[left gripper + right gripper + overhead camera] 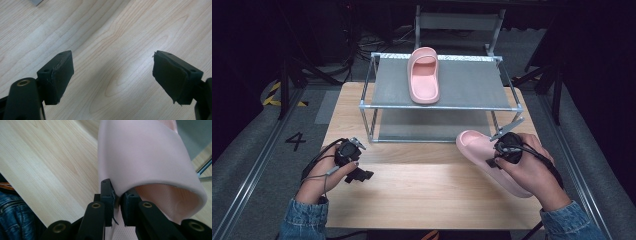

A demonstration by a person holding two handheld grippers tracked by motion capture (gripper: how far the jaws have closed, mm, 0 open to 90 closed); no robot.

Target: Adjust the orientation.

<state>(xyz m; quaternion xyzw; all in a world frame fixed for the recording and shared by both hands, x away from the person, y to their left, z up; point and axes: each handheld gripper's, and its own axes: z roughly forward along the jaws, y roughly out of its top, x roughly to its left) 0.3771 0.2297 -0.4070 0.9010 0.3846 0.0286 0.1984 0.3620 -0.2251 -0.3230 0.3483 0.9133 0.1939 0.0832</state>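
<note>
The light wooden table (pixel 422 195) carries a two-level metal-framed rack with grey shelf boards (pixel 392 90) at its far side. On the rack's top shelf lies one pale pink foam slide sandal (pixel 423 75), sole down, its toe end toward the person. Its mate, a second pale pink foam slide sandal (pixel 484 150), is at the near right of the table, just in front of the rack's right corner post, toe end pointing toward the rack.

The right hand-held gripper (pixel 504 150) has this second sandal: in the right gripper view its two black jaws stand narrow, pinching the edge of the sandal's strap (pixel 150 165) between the pads. The sandal looks tilted there, the table's wood grain showing beneath it, so I judge it to be lifted or partly lifted, not lying flat.

The left hand-held gripper (pixel 354 167) hovers over bare table at the near left, well apart from both sandals. Its jaws stand wide with nothing between them, and the pads (pixel 62 75) face plain wood.

The step in hand appears to be carrying the second sandal to the rack to join the first. The next move likely calls for raising it clear of the rack's front rail, bringing it over the free shelf area to the right of the first sandal, levelling it sole down, and only then loosening the pinch.
</note>
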